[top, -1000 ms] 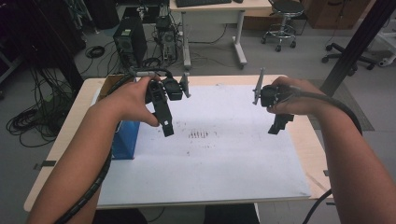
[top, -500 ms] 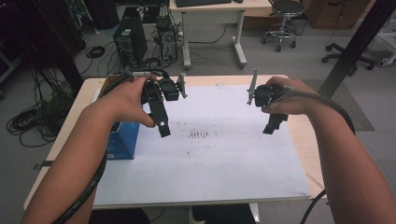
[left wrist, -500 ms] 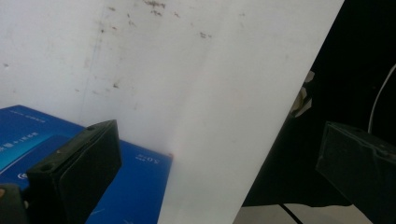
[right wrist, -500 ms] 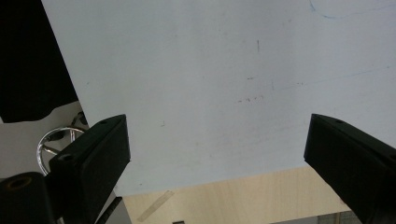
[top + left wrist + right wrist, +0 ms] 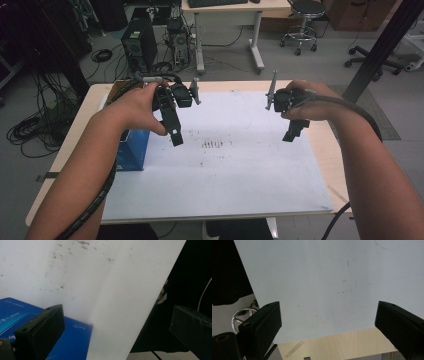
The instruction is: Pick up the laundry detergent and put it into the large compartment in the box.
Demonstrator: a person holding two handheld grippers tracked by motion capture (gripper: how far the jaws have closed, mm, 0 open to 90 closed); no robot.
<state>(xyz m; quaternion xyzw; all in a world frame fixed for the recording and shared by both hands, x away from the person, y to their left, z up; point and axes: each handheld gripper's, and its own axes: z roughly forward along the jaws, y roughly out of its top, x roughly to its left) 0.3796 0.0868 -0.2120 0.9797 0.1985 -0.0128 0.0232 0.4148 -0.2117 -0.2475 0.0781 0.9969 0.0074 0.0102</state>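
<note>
I hold my left gripper (image 5: pixel 176 137) above the left part of the white sheet (image 5: pixel 225 165) that covers most of the table (image 5: pixel 337 165). Its jaws point down and toward me, tips off the surface. In the left gripper view the two black jaws stand wide apart with nothing between them but the sheet and its near edge. The blue box (image 5: pixel 131 152) lies at the left edge of the sheet, just beside and below this gripper, partly hidden under my left forearm (image 5: pixel 85 165). In the left gripper view the blue box (image 5: pixel 75 340) sits right behind the left jaw, flat on the sheet, with white print on its top. I cannot tell whether the jaw touches it.

My right gripper (image 5: pixel 292 134) hangs over the right part of the sheet, well apart from the left one, jaws pointing down. In the right gripper view its jaws are spread wide too, empty, with the sheet's edge and a strip of bare wood of the table (image 5: pixel 342 345) between them.

A patch of small dark marks (image 5: pixel 217 145) sits on the sheet between the two grippers, nearer the left one.
</note>
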